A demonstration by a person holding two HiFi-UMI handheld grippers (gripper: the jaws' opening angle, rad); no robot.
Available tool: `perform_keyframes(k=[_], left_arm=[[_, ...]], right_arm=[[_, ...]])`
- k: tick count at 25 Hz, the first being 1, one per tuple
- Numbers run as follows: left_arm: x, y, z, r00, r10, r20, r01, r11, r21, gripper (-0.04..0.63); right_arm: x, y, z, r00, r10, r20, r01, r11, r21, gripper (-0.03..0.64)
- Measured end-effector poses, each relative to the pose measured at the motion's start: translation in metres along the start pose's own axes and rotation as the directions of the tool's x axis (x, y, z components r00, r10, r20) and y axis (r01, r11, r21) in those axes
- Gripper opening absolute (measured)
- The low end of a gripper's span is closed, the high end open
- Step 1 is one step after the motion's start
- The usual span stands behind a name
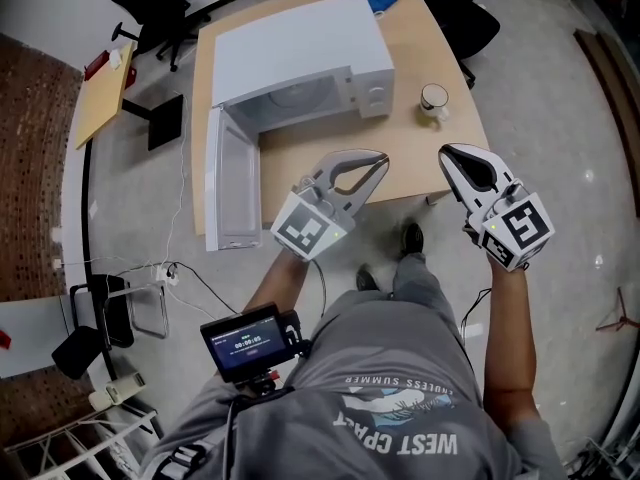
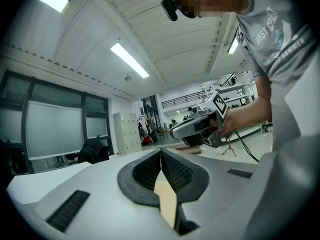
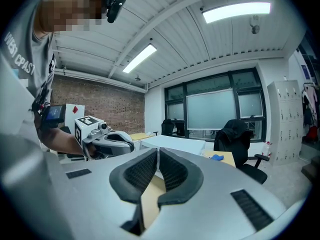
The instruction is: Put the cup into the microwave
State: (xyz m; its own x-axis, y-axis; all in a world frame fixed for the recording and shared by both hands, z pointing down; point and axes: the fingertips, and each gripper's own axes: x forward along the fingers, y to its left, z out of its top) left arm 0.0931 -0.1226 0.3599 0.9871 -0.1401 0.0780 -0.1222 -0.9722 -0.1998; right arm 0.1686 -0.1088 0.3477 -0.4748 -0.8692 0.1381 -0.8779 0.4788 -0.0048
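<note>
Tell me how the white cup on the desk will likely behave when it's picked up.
The cup looks like glazed ceramic: probably rigid and smooth, so it may slip. Upright and squat, it seems unlikely to tip. It would likely chip if dropped.

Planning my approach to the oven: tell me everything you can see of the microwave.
The microwave is a white box, seemingly painted metal, resting on the wooden table with its opening toward the person. Its door is swung fully open at the left, and the control panel is on the right. The cavity looks empty.

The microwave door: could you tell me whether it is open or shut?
Open: the door stands swung out, and the microwave shows its cavity.
</note>
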Motion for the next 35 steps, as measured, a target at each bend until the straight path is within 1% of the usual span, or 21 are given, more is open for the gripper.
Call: perform_keyframes(k=[6, 8, 13, 18, 24, 27, 28, 35], left_arm=[[0.021, 0.02, -0.019, 0.999, 0.02, -0.031, -0.022, 0.999, -0.038, 0.021], [0.029, 0.028, -0.031, 0.999, 0.029, -0.044, -0.032, 0.998, -0.058, 0.021], [0.056, 0.049, -0.051, 0.996, 0.042, -0.078, -0.047, 0.996, -0.074, 0.023], [0.085, 0.069, -0.072, 0.992, 0.056, -0.109, -0.071, 0.987, -0.142, 0.023], [0.109, 0.084, -0.105, 0.986, 0.062, -0.155, -0.093, 0.975, -0.201, 0.023], [0.118, 0.089, -0.118, 0.982, 0.071, -0.175, -0.111, 0.967, -0.228, 0.023], [0.12, 0.09, -0.122, 0.98, 0.074, -0.183, -0.117, 0.965, -0.234, 0.023], [0.127, 0.094, -0.14, 0.972, 0.091, -0.218, -0.148, 0.954, -0.261, 0.023]], right_arm=[[0.019, -0.043, -0.023, 0.999, 0.0, -0.047, 0.002, 0.999, 0.046, 0.021], [0.027, -0.057, -0.034, 0.998, 0.004, -0.061, 0.0, 0.998, 0.066, 0.021], [0.048, -0.098, -0.068, 0.993, 0.018, -0.113, -0.006, 0.994, 0.105, 0.021], [0.068, -0.15, -0.112, 0.981, 0.01, -0.195, 0.021, 0.988, 0.154, 0.021], [0.088, -0.203, -0.182, 0.944, -0.005, -0.33, 0.073, 0.978, 0.194, 0.033], [0.096, -0.221, -0.216, 0.918, -0.002, -0.396, 0.091, 0.974, 0.207, 0.107], [0.098, -0.225, -0.227, 0.909, 0.001, -0.416, 0.095, 0.973, 0.209, 0.114], [0.11, -0.245, -0.284, 0.854, 0.007, -0.52, 0.116, 0.972, 0.203, 0.123]])
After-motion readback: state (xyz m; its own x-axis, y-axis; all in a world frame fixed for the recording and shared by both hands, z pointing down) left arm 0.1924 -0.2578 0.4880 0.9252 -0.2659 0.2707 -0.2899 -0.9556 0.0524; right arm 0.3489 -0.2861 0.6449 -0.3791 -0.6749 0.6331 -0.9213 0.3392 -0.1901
